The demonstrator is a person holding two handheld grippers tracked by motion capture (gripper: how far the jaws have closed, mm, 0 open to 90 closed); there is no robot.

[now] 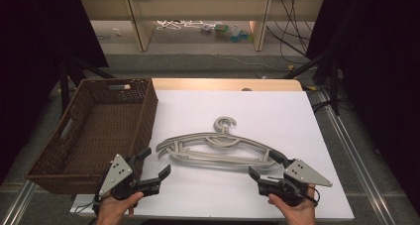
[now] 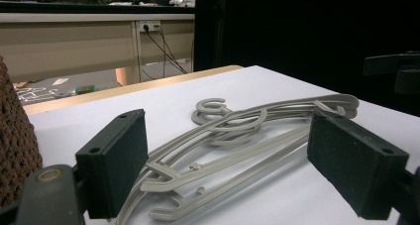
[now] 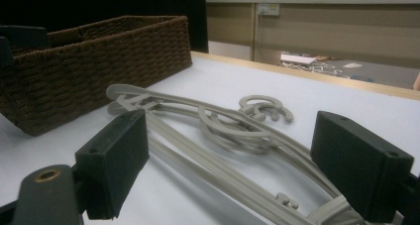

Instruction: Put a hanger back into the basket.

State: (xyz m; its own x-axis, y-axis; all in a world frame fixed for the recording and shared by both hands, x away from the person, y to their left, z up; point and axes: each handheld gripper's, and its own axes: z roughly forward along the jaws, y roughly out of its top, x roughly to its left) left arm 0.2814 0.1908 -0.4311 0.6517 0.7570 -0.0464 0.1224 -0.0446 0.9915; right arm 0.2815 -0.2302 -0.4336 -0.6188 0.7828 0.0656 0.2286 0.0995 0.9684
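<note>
A small stack of grey plastic hangers (image 1: 218, 145) lies flat in the middle of the white table top (image 1: 282, 111), hooks pointing away from me. My left gripper (image 1: 156, 161) rests low at the stack's left end, open, with nothing between its jaws. My right gripper (image 1: 263, 163) sits at the stack's right end, also open and holding nothing. In the left gripper view the hangers (image 2: 237, 131) lie just beyond the spread jaws. The right gripper view shows the hangers (image 3: 218, 126) running between and past its jaws.
A brown wicker basket (image 1: 94, 131), with nothing visible in it, stands along the table's left side, close to my left gripper; it also appears as basket (image 3: 94, 61) and basket (image 2: 15, 140). Beyond the table's far wooden edge lie a floor, cables and shelving legs.
</note>
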